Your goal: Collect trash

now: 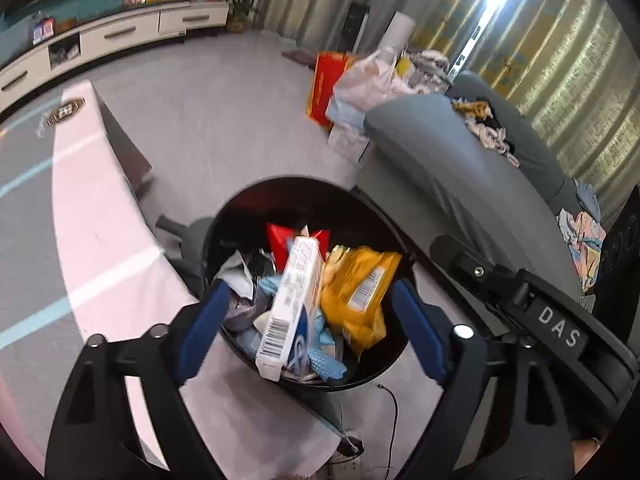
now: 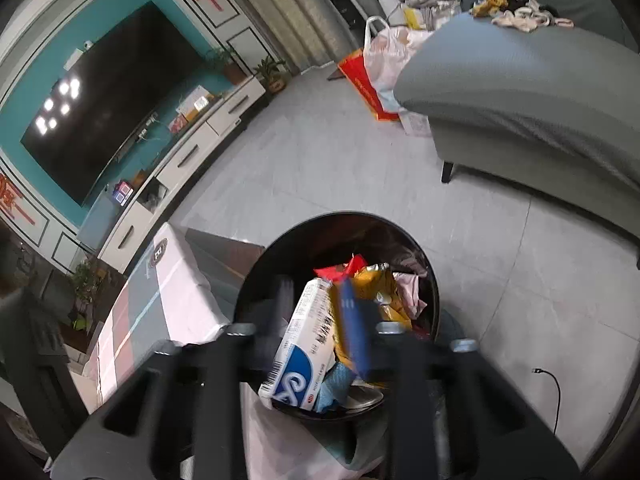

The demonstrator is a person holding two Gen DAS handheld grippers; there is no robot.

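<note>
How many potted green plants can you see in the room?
3 at least: two potted green plants at the far end of the white TV cabinet, one leafy plant at its near end. Others may be hidden.

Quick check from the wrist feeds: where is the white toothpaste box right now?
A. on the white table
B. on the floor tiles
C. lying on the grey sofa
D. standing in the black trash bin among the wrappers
D: the white toothpaste box stands tilted inside the black trash bin, beside the yellow wrapper.
</note>
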